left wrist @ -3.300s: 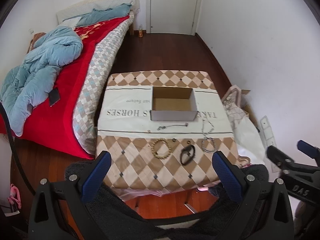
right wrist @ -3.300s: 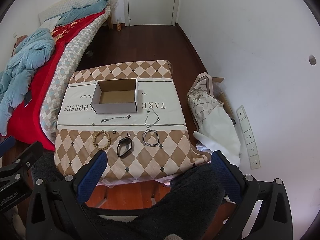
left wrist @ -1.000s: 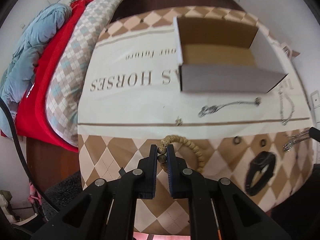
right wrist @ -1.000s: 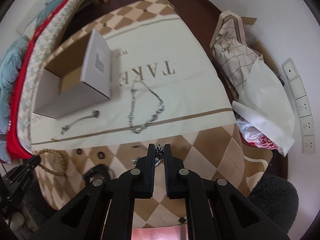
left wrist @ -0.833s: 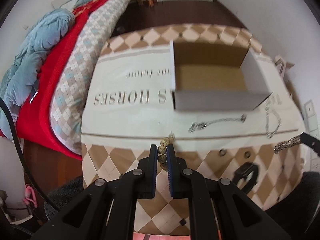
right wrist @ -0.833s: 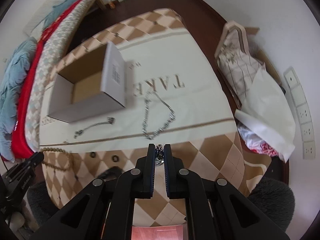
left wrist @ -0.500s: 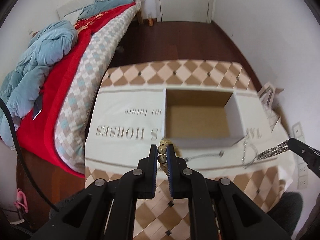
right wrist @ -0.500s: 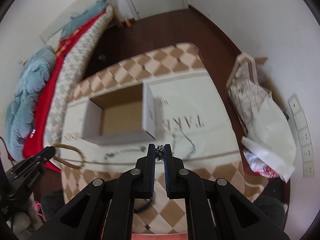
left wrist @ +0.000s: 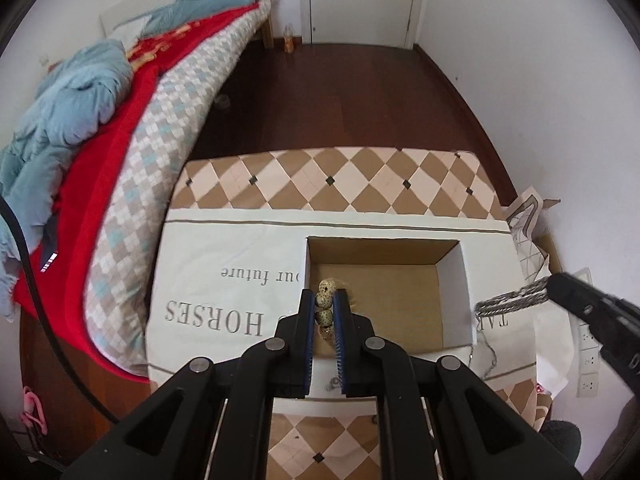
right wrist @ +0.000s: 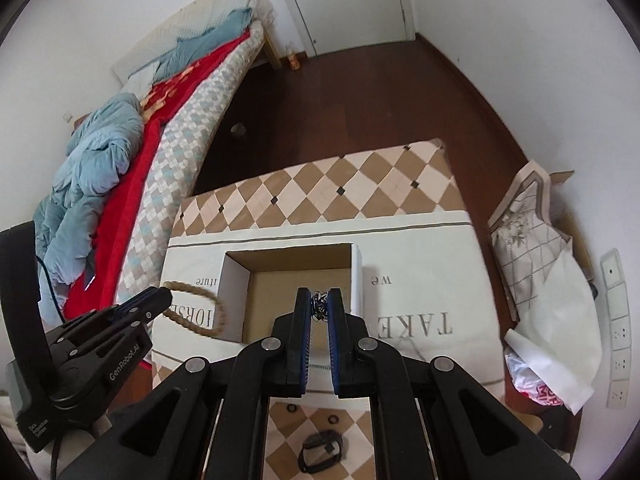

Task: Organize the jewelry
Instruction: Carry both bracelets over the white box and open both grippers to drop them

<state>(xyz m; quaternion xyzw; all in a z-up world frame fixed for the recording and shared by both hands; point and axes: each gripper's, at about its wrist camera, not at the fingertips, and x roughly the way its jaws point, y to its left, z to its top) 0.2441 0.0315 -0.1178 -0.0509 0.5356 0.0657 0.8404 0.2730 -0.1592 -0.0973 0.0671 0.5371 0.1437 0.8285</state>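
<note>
My left gripper point(left wrist: 324, 300) is shut on a wooden bead bracelet point(left wrist: 325, 305) and holds it above the near left part of the open cardboard box point(left wrist: 456, 280). In the right wrist view the bracelet point(right wrist: 208, 316) hangs as a loop left of the box point(right wrist: 356, 276). My right gripper point(right wrist: 319, 304) is shut on a silver chain bracelet point(right wrist: 319, 306) above the box's near side. In the left wrist view that chain point(left wrist: 512, 300) hangs at the box's right edge.
The box stands on a table with a diamond-pattern cloth point(left wrist: 360, 176). A black watch band point(right wrist: 320, 454), two small rings point(right wrist: 332, 420) and a thin chain point(left wrist: 486, 354) lie on the cloth. A bed point(left wrist: 120, 120) is on the left, bags point(right wrist: 532, 240) on the right.
Both grippers have lifted their bracelets off the cloth and carried them forward to above the box. Both stay shut.
</note>
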